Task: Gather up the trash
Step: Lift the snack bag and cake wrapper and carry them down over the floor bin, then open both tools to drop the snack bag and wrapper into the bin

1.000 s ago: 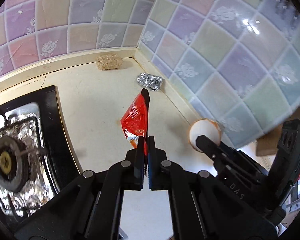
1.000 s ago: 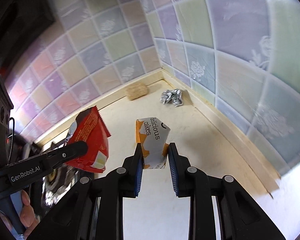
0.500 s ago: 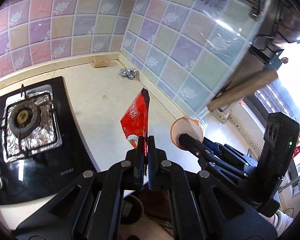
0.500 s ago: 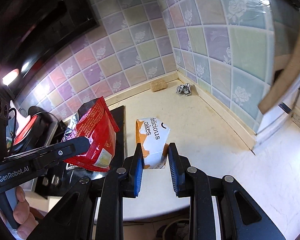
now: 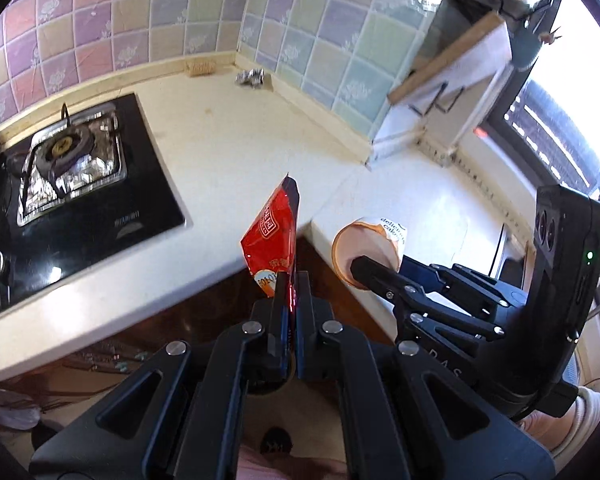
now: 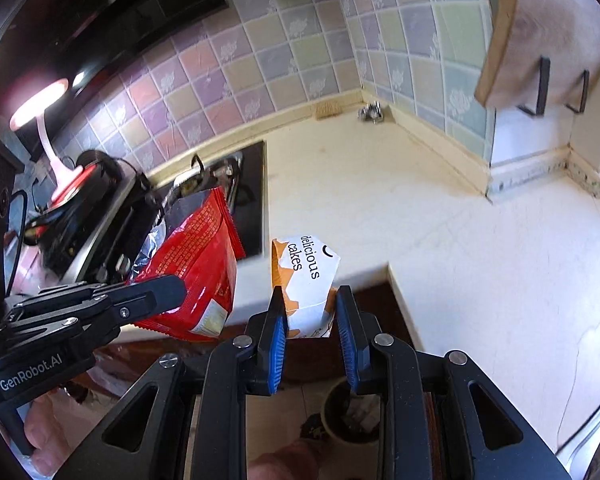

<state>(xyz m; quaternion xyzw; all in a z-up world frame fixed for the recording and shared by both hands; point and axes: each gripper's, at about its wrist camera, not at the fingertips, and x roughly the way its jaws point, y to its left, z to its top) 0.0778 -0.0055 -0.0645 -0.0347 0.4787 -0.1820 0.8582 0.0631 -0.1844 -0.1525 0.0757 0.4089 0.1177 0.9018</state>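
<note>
My left gripper [image 5: 291, 280] has its fingers pressed together on the bottom edge of a red snack bag [image 5: 274, 232], which stands up edge-on from the pinch, above the front edge of the pale counter [image 5: 228, 120]. From the right wrist view the same bag [image 6: 196, 264] shows its broad red face, with a crumpled silvery inside at its top, and one black finger of my left gripper [image 6: 168, 292] lies across its lower part.

My right gripper [image 6: 311, 316] has its blue-padded fingers closed on the lower sides of a white and orange cake wrapper [image 6: 306, 280] printed "delicious cakes". It is held upright, in front of the counter's inner corner [image 6: 388, 268]. In the left wrist view the wrapper [image 5: 366, 250] shows a round open end towards the camera, with my right gripper's black finger across it.

Back on the counter, a crumpled foil ball [image 5: 251, 77] lies close to the tiled wall on the right, near the corner, and a small tan scrub pad [image 5: 200, 67] sits just beside it against the back wall. A black gas hob [image 5: 76, 184] with foil round its burner takes up the left part of the counter. Below my right fingers, down on the floor, I can see a round dark bin [image 6: 350, 412] with something pale inside; what it is I cannot tell.
</note>
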